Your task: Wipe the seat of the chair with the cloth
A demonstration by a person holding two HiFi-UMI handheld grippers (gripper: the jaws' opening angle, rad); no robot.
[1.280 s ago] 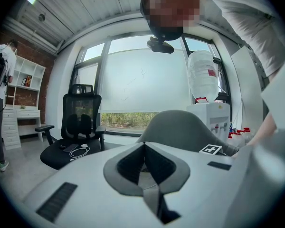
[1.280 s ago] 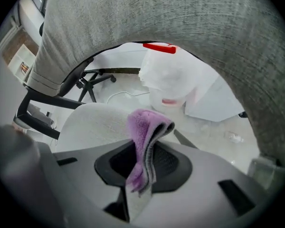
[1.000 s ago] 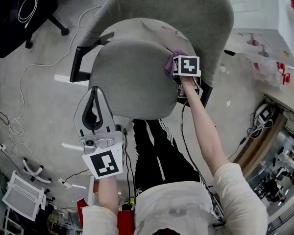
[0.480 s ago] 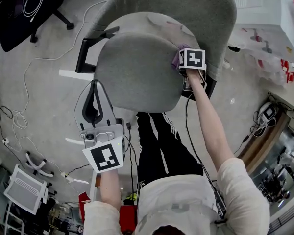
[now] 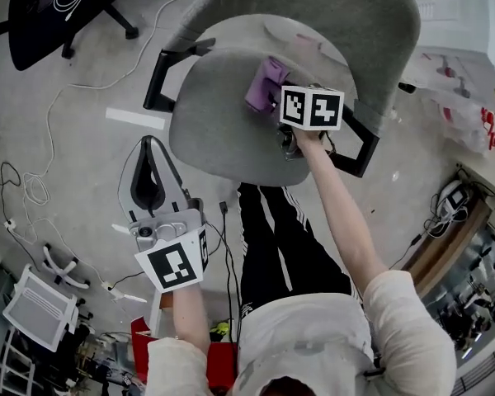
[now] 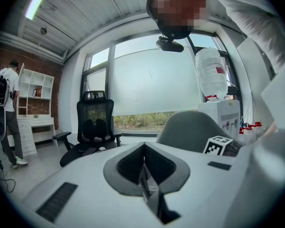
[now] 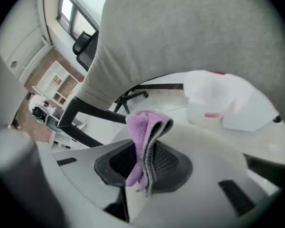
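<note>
The grey chair seat [image 5: 219, 118] lies below me in the head view, its backrest [image 5: 330, 15] beyond it. A purple cloth [image 5: 266, 83] rests on the seat near the backrest. My right gripper [image 5: 272, 97] is shut on the cloth and its marker cube sits just right of it. In the right gripper view the folded cloth [image 7: 141, 141] sticks up from between the closed jaws of the right gripper [image 7: 149, 134], with the backrest [image 7: 190, 37] close ahead. My left gripper [image 5: 147, 151] hangs over the floor left of the seat, shut and holding nothing; the left gripper [image 6: 143, 148] points level at the room.
Black armrests [image 5: 161, 85] [image 5: 359, 151] flank the seat. A black office chair [image 5: 58, 7] stands at the far left, and cables [image 5: 33, 188] and a white rack [image 5: 37, 324] lie on the floor. A person [image 6: 7, 113] stands by white shelves. My legs [image 5: 264, 246] are under the seat's front edge.
My right gripper has carried the cloth from the seat's right edge leftward toward the middle by the backrest. The left gripper has hardly moved.
</note>
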